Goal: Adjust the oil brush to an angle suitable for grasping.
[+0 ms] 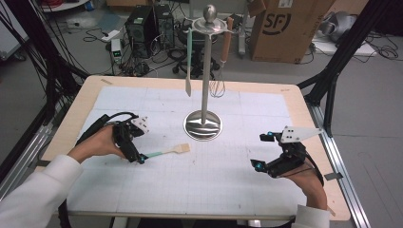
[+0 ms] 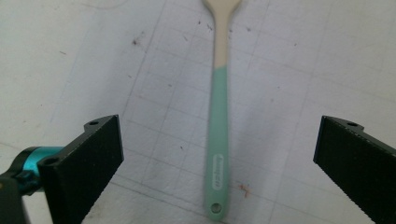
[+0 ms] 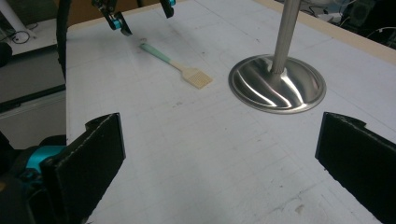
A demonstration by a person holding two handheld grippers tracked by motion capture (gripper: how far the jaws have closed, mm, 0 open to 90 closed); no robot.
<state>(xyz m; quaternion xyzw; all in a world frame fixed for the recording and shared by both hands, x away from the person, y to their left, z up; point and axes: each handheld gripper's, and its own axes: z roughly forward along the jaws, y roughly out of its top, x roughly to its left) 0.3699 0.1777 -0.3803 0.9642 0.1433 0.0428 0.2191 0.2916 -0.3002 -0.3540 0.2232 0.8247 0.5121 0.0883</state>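
Two wide-open jaws of the left gripper flank the mint handle of a spatula without touching it, so the tool lies free on the table, its pale slotted blade pointing toward the steel stand. Farther right, the right gripper rests with its jaws spread and empty. Judging by the utensils on the stand's hooks, either this spatula was just set down or its hanging is yet to come.

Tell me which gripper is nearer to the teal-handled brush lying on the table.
Left. The left gripper hangs open right over the brush handle's end, jaws either side. The right gripper sits far across the table, beyond the stand's base.
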